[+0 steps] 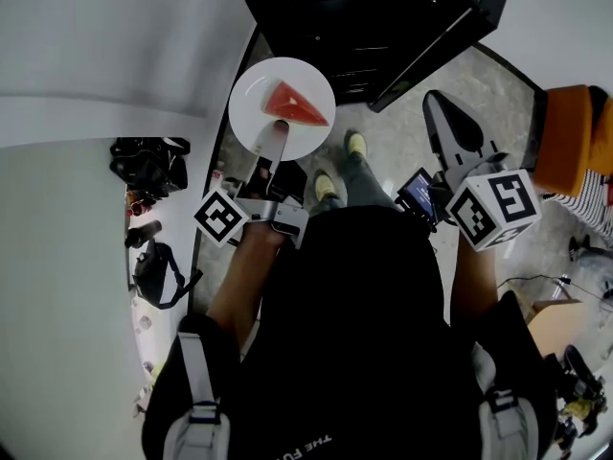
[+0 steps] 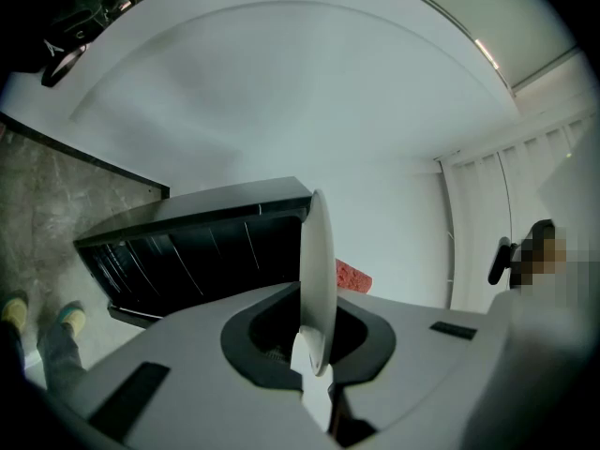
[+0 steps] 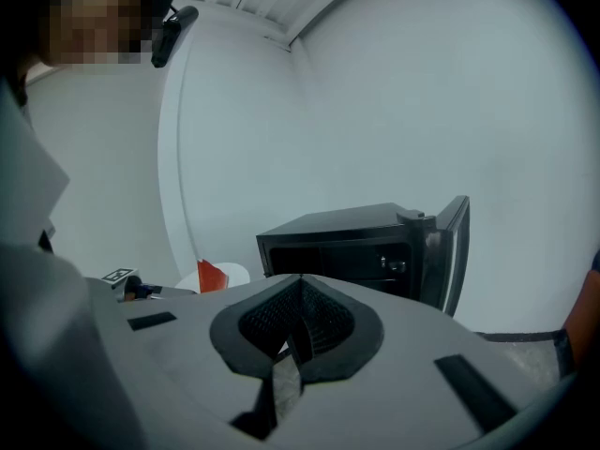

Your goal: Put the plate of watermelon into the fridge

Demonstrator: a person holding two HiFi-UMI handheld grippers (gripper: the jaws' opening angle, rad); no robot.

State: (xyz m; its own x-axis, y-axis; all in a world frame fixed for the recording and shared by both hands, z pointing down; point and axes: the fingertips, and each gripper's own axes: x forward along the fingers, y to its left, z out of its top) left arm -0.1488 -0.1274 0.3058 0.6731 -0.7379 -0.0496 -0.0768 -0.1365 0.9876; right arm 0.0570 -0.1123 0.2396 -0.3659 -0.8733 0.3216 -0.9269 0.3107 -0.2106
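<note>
A white plate (image 1: 257,92) carrying a red watermelon wedge (image 1: 295,104) is held out in front of a black mini fridge (image 1: 374,22) whose door (image 1: 450,41) stands open to the right. My left gripper (image 1: 273,134) is shut on the plate's near rim. In the left gripper view the plate (image 2: 317,251) shows edge-on between the jaws of the left gripper (image 2: 314,354), with the watermelon (image 2: 352,277) behind it and the fridge (image 2: 197,242) beyond. My right gripper (image 1: 438,102) hangs to the right, shut and empty; the right gripper view shows the right gripper (image 3: 291,343), the fridge (image 3: 347,247) and the plate (image 3: 230,274).
Black bags and small items (image 1: 148,161) lie on a white surface to the left. An orange seat (image 1: 570,137) stands at the right, and a cardboard box (image 1: 548,319) with clutter lower right. The person's shoes (image 1: 330,185) stand on the marbled floor before the fridge.
</note>
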